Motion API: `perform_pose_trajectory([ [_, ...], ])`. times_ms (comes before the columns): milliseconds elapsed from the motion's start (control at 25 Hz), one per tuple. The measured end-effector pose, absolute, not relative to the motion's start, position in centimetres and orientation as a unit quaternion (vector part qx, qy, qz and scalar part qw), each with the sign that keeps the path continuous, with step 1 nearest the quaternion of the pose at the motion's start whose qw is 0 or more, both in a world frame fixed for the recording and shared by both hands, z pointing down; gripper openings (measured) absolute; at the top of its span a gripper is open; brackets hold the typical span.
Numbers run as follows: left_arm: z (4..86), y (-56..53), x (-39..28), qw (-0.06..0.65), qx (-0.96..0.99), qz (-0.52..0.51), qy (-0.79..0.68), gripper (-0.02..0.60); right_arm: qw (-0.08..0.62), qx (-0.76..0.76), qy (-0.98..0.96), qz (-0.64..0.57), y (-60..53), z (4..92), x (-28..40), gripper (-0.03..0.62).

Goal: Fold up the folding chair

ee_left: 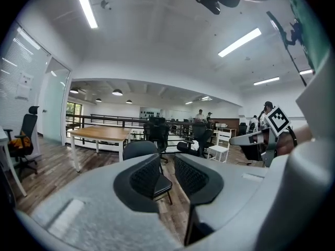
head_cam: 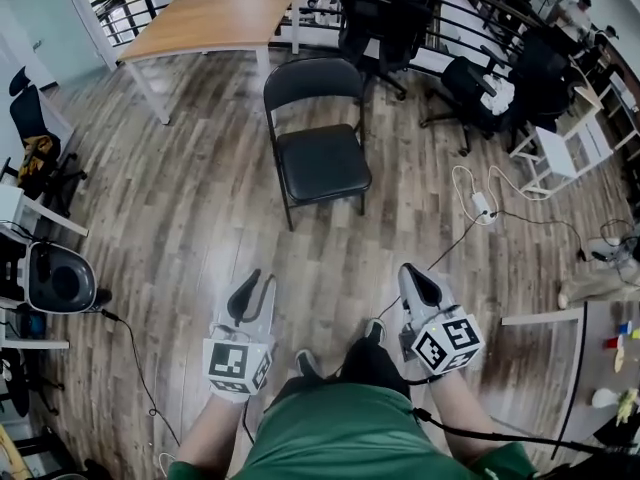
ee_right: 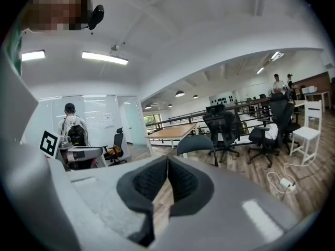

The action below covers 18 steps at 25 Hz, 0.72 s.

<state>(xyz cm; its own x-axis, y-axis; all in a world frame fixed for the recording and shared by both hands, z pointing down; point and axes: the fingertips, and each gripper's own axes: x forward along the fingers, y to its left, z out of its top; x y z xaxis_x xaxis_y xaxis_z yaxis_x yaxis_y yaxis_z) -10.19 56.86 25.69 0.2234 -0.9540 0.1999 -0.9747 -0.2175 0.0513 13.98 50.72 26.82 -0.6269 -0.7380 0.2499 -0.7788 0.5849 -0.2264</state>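
The black folding chair (head_cam: pixel 318 138) stands unfolded on the wood floor, well ahead of both grippers and touched by neither. My left gripper (head_cam: pixel 257 280) is at the lower left, its jaws almost together with only a slit between the pads and nothing in it. My right gripper (head_cam: pixel 412 271) is at the lower right, pads pressed together and empty. In the left gripper view the chair (ee_left: pixel 137 149) shows past the left gripper (ee_left: pixel 167 158). Its backrest (ee_right: pixel 196 143) rises just beyond the right gripper (ee_right: pixel 167 161) in the right gripper view.
A wooden table (head_cam: pixel 215 13) stands behind the chair at the back left. Black office chairs (head_cam: pixel 385 13) crowd the back and right, near a white chair (head_cam: pixel 560 153). A white cable with a power strip (head_cam: pixel 480 203) lies on the floor right of the folding chair. People stand far off.
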Motion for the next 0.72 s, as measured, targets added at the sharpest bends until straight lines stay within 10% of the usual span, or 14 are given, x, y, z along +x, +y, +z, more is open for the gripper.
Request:
perform_pose_trajectory([
  [720, 22.3, 43.2, 2.7, 0.059, 0.717, 0.074, -0.691, 0.095, 0.050, 0.309, -0.926, 0.212, 34.3, 29.6, 23.2, 0.006],
])
